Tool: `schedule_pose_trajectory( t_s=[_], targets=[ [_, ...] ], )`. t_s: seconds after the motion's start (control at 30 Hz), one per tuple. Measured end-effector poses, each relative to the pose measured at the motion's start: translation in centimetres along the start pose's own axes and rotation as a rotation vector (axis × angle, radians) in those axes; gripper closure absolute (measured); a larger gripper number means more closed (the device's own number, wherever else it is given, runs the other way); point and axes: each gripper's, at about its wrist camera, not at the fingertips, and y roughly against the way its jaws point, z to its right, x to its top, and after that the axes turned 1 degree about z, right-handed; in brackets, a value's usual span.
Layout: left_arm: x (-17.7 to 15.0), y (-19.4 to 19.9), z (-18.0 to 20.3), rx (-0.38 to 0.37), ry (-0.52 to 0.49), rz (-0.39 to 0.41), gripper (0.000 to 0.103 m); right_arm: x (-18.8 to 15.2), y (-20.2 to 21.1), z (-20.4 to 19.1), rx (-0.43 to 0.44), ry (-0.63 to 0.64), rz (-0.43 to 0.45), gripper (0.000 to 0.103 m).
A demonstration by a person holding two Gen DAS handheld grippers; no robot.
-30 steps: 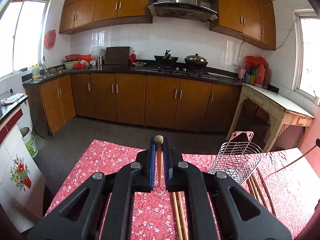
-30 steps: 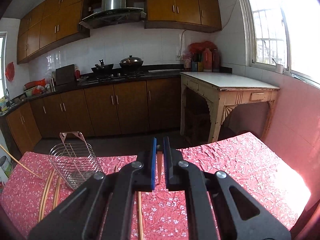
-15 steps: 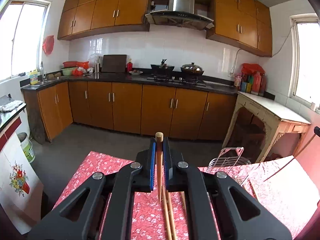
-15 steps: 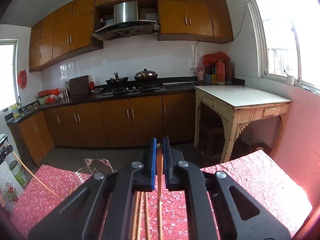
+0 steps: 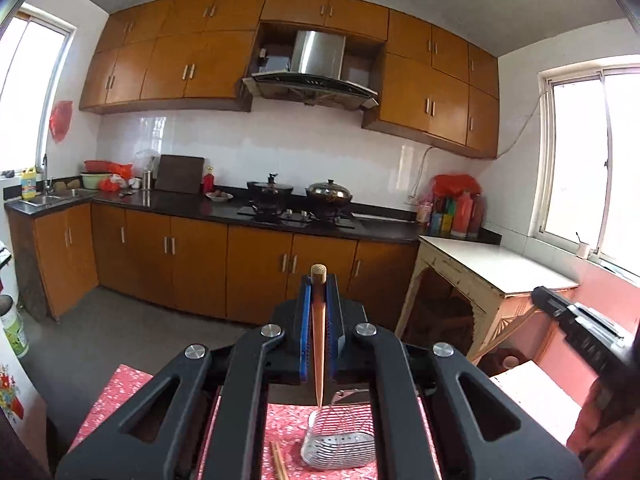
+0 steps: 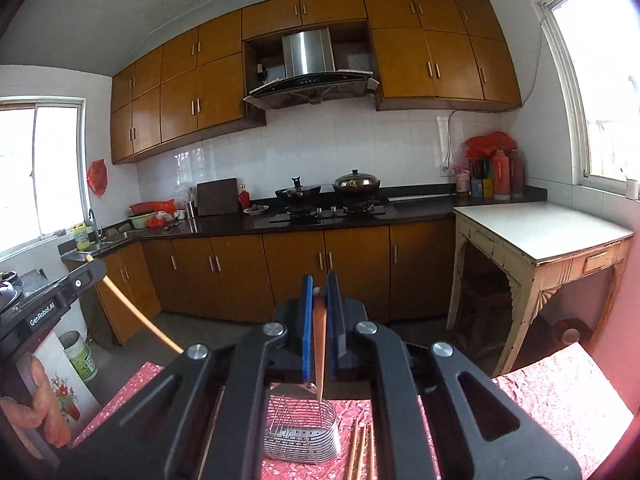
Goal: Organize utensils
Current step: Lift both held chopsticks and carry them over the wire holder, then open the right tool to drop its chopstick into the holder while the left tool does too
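Note:
My left gripper (image 5: 318,292) is shut on a wooden chopstick (image 5: 318,344) that points down toward a wire utensil basket (image 5: 340,446) on the red floral tablecloth (image 5: 116,400). My right gripper (image 6: 320,296) is shut on another wooden chopstick (image 6: 319,352), its tip just above the same basket (image 6: 302,436). Loose chopsticks lie beside the basket in the left wrist view (image 5: 279,462) and in the right wrist view (image 6: 362,450). Both grippers are raised well above the table.
The other gripper shows at the right edge of the left wrist view (image 5: 580,328) and at the left of the right wrist view (image 6: 48,304). A white side table (image 6: 540,236) stands at the right. Kitchen cabinets (image 5: 240,268) line the back.
Both grippers have risen and tilted, each still holding its chopstick. The basket now sits under the chopstick tips in both views.

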Motion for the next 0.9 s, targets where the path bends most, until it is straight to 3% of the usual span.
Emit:
schedule_pose_trajectory(
  t_s=[0.37, 0.63, 0.67, 0.77, 0.9],
  targets=[
    [-4.7, -7.3, 0.4, 0.007, 0.015, -0.16, 0.096, -4.9, -7.9, 0.6, 0.04, -0.054, -0.165, 0.095],
    [-6.5, -8.9, 0.2, 0.031, -0.01, -0.219, 0.096, -7.9, -11.2, 2.1, 0.019, -0.099, -0.223, 0.094],
    [-6.7, -8.9, 0.1, 0.033, -0.014, -0.223, 0.096, -8.1, -11.2, 2.3, 0.012, -0.104, -0.221, 0.092],
    [-7.0, -8.7, 0.0, 0.038, -0.022, -0.232, 0.096, -8.5, -10.9, 3.0, -0.003, -0.117, -0.21, 0.072],
    [-7.2, -7.7, -0.4, 0.061, -0.043, -0.224, 0.096, -8.9, -9.6, 4.9, -0.04, -0.154, -0.18, 0.054]
  ],
)
